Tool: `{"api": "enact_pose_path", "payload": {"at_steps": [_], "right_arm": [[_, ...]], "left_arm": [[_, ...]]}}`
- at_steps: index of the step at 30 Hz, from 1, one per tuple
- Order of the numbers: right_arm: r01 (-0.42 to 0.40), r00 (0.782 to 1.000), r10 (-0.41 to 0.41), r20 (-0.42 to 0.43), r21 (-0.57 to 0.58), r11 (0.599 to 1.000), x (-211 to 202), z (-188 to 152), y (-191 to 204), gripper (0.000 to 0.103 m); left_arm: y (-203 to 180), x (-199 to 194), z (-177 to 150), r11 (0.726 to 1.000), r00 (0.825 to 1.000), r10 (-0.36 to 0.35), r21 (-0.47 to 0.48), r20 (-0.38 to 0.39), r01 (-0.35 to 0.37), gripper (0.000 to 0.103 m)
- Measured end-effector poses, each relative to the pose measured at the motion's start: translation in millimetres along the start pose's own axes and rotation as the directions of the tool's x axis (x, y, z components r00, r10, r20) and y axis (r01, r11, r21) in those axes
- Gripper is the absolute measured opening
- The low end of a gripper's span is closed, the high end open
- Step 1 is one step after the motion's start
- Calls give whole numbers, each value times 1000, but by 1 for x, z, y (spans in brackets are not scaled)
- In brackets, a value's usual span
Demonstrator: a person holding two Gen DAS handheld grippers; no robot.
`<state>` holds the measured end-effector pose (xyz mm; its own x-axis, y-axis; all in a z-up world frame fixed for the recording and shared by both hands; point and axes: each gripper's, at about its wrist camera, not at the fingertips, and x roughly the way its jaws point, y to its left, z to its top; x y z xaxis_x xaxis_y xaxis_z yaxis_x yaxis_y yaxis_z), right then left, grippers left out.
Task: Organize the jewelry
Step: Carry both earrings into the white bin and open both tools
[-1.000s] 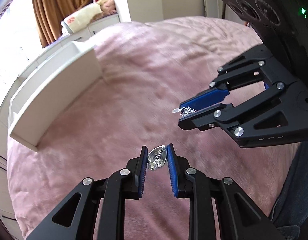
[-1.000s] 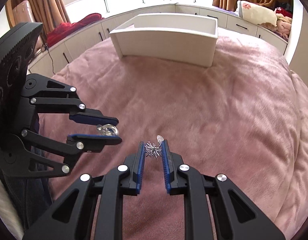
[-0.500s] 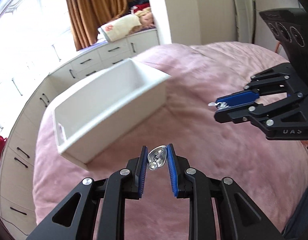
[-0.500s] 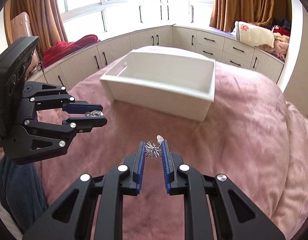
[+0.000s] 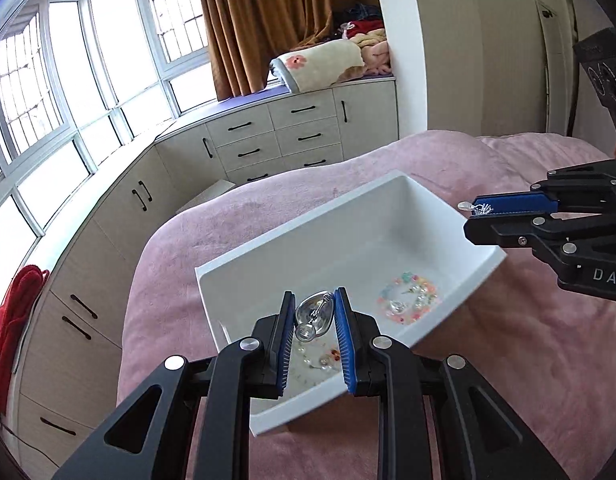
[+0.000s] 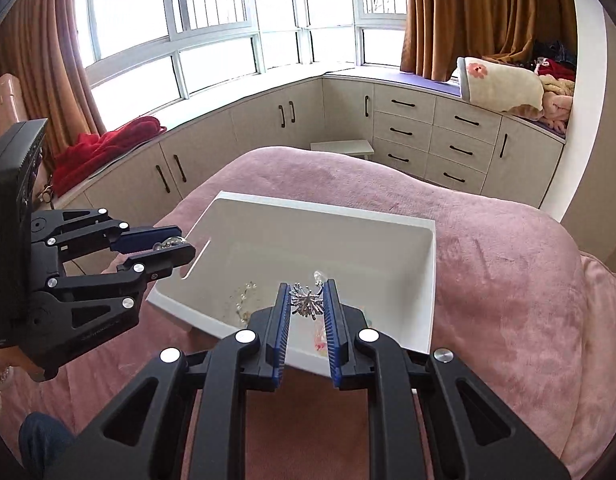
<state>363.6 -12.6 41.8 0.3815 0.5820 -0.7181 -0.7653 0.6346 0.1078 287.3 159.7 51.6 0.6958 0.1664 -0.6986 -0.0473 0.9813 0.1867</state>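
Observation:
A white box (image 5: pixel 484 264) sits on the pink bedspread; it also shows in the right wrist view (image 6: pixel 428 280). A colourful bead bracelet (image 5: pixel 410 298) and other small pieces lie on its floor. My left gripper (image 5: pixel 314 316) is shut on a silver drop-shaped pendant (image 5: pixel 316 316), held over the box's near end; it appears in the right wrist view (image 6: pixel 172 246). My right gripper (image 6: pixel 306 304) is shut on a spiky silver brooch (image 6: pixel 306 305), held over the box's near edge; it appears in the left wrist view (image 5: pixel 474 212) above the box's right corner.
Pink bedspread (image 6: pixel 508 280) surrounds the box. Beige cabinets (image 6: pixel 408 132) and windows line the wall behind. A red blanket (image 6: pixel 104 148) and folded bedding (image 6: pixel 504 84) lie on the window seat. A small white stool (image 6: pixel 342 146) stands beyond the bed.
Both grippers have risen and moved forward over the white box, each still holding its piece. The inside of the box with its jewelry is now in view.

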Motion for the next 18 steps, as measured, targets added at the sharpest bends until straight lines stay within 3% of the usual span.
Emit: {"api": "enact_pose_path", "payload": {"at_steps": [6, 13, 14, 15, 16, 17, 18], "right_arm": [[26, 998, -25, -55, 25, 999, 43, 14, -12, 18], [74, 990, -67, -123, 52, 996, 76, 5, -20, 19], [88, 988, -80, -131, 56, 995, 79, 4, -20, 24], [92, 987, -83, -136, 62, 994, 81, 2, -21, 30], [96, 986, -87, -140, 65, 993, 81, 1, -21, 48], [109, 985, -98, -143, 67, 992, 81, -1, -21, 64], [115, 985, -105, -140, 67, 991, 79, -2, -20, 65]], "left_arm": [[30, 49, 4, 998, 996, -8, -70, -90, 1, 25], [31, 73, -5, 994, 993, -8, -106, -122, -5, 28], [30, 75, -5, 994, 993, -3, -107, -121, -11, 32], [29, 75, -6, 994, 993, 6, -108, -120, -19, 44], [27, 74, -6, 994, 993, 16, -106, -114, -29, 52], [26, 73, -6, 994, 994, 20, -102, -105, -31, 52], [24, 71, -5, 995, 995, 25, -98, -101, -35, 54]]}}
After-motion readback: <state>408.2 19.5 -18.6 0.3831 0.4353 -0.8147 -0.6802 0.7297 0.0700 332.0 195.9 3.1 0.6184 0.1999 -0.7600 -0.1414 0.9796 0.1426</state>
